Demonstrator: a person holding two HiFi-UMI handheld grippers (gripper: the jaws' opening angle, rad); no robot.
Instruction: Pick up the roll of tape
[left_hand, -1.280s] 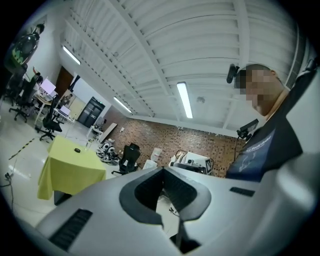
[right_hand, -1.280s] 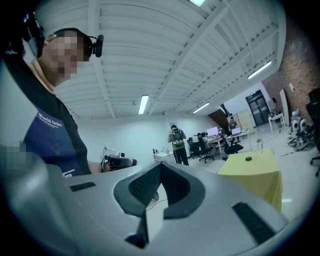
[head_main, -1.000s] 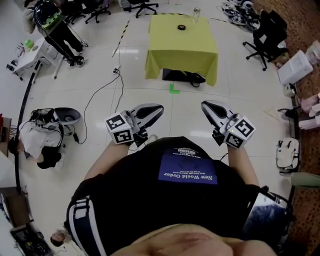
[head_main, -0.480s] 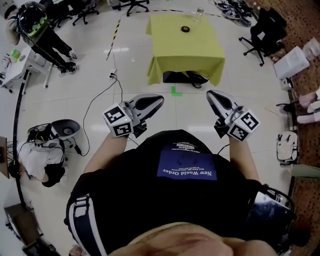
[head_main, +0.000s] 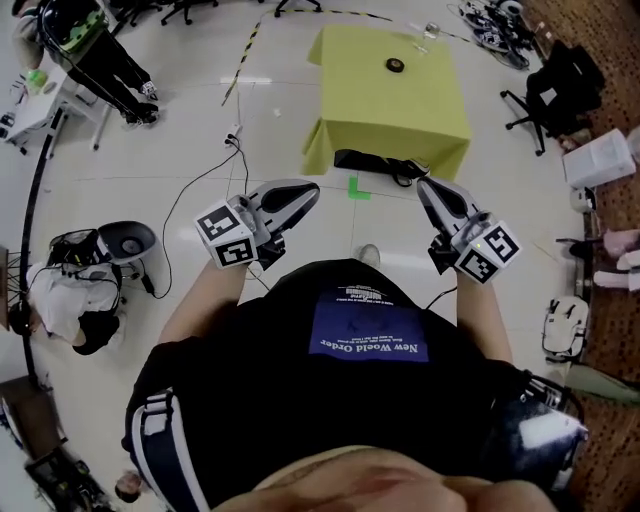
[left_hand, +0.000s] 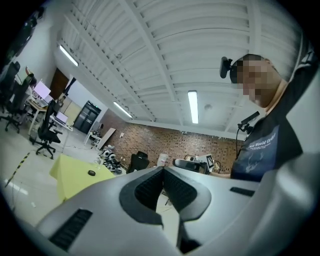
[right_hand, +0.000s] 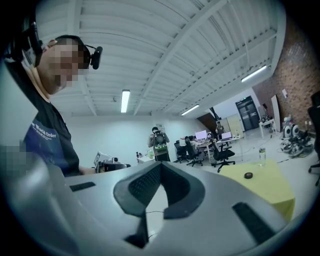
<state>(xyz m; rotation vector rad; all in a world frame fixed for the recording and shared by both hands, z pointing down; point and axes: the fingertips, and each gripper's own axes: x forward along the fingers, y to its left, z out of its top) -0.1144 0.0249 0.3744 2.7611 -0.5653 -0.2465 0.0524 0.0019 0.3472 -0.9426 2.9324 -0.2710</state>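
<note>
The left hand-held gripper and the right hand-held gripper, mid-frame, are both closed with nothing held, well apart from the tape lying on the yellow bench at top centre.

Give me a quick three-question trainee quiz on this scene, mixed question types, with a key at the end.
1. True or false: the tape roll lies on the yellow table.
2. Multiple choice: the left gripper is A) shut on the roll, B) shut and empty, C) wide open.
3. Short answer: what else stands on the table, besides the roll?
Key: 1 true. 2 B. 3 a clear bottle.
</note>
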